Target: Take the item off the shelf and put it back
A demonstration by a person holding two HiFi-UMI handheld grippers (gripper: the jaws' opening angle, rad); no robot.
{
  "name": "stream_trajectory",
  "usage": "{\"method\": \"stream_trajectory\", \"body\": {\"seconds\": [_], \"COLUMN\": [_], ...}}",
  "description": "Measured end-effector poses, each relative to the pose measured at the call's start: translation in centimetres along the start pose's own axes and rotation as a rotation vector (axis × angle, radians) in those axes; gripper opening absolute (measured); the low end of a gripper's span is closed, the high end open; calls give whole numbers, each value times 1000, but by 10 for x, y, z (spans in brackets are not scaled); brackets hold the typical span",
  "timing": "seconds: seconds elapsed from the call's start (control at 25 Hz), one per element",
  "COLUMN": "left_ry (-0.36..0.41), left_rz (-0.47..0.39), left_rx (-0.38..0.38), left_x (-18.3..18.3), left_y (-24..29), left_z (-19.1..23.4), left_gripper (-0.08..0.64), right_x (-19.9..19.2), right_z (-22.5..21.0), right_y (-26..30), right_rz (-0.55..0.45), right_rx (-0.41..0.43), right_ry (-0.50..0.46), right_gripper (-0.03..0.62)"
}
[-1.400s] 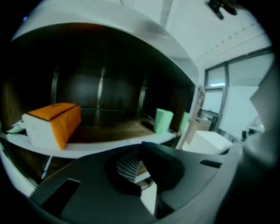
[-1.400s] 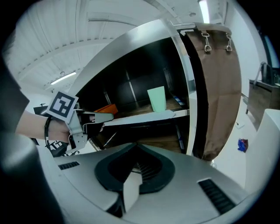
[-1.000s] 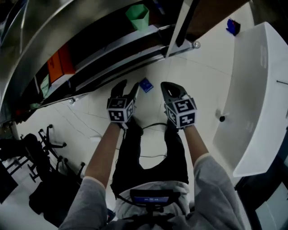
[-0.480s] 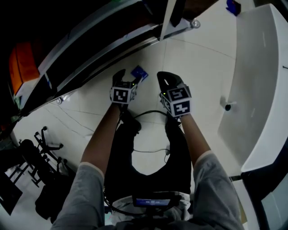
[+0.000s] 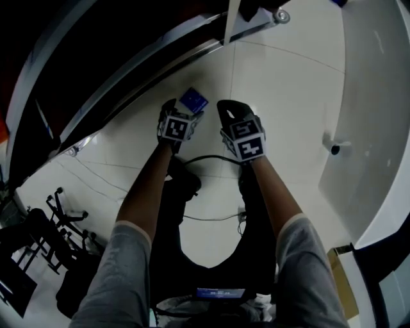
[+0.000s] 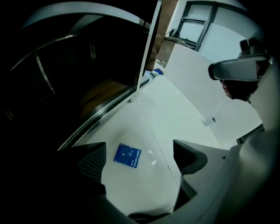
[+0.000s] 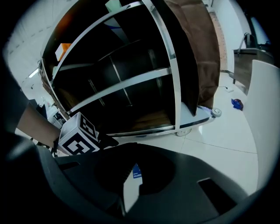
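**Q:** Where did we find the task's item in this panel?

**A:** The blue packet [image 5: 193, 100] lay flat on the white tiled floor [image 5: 288, 83]. It was off the shelf rack [image 5: 122, 80], whose lowest rail ran just beyond it.

**Q:** How did we record the left claw [image 5: 184, 114]?

**A:** As released. It pointed steeply down at the floor, and its jaws had just been opening and stood wide apart. In the left gripper view the packet appeared between them, nearer the ribbed jaw at that view's left. Bare floor showed all round the packet, and neither pad pressed on it. In the head view the packet sat right at the claw's tips.

**Q:** And the right claw [image 5: 225, 109]?

**A:** It hung just beside the left one, also tipped towards the floor. In the right gripper view we saw its jaws drawn together, with only a narrow slit of floor between them. A corner of the packet showed through that slit. We saw nothing gripped.

**Q:** What else did we label?

**A:** A castor [image 5: 280, 15] at the rack's corner, resting on the tiles. We also labelled the person's grey sleeves [image 5: 122, 269], from which both bare forearms reached down to the claws.
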State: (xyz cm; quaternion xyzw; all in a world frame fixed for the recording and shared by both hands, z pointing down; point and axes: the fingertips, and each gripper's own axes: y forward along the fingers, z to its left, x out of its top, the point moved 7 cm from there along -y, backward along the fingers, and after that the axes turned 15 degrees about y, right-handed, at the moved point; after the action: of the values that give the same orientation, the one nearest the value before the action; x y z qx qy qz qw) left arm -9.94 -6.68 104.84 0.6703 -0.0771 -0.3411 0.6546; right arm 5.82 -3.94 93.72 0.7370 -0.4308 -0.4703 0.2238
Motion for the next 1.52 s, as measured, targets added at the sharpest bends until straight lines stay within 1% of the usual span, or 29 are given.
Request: {"method": "stream_trajectory", "body": {"seconds": [0.16, 0.36, 0.44, 0.64, 0.76, 0.88, 0.96, 1.12, 1.32, 1.52], "left_ry": [36, 66, 81, 114, 150, 195, 209, 210, 232, 222], "left_rz": [44, 104, 126, 124, 124, 136, 145, 164, 199, 218], "left_rx": [-2, -36, -39, -29, -24, -12, -7, -13, -22, -8], "left_x": [-15, -38, -47, -59, -68, -73, -77, -85, -91, -101], "left_y": [41, 92, 112, 158, 183, 198, 209, 227, 237, 244], "left_z": [6, 3, 5, 14, 19, 24, 28, 34, 34, 30], "left_gripper": [484, 509, 520, 531, 531, 531, 531, 537, 538, 538], "right_x": [-18, -38, -45, -61, -69, -74, -78, -87, -92, -94], "right_z": [-9, -23, -29, -44, -53, -59, -61, -68, -78, -81], "right_y": [33, 64, 77, 107, 123, 137, 145, 157, 166, 167], "right_rz": [17, 29, 38, 55, 66, 67, 72, 80, 53, 53], "right_rx": [13, 35, 41, 51, 50, 56, 59, 60, 61, 59], "right_ry": [-37, -23, -18, -24, -24, -9, -11, -21, -20, -16], "right_gripper": [9, 9, 9, 9, 9, 9, 9, 9, 9, 9]}}
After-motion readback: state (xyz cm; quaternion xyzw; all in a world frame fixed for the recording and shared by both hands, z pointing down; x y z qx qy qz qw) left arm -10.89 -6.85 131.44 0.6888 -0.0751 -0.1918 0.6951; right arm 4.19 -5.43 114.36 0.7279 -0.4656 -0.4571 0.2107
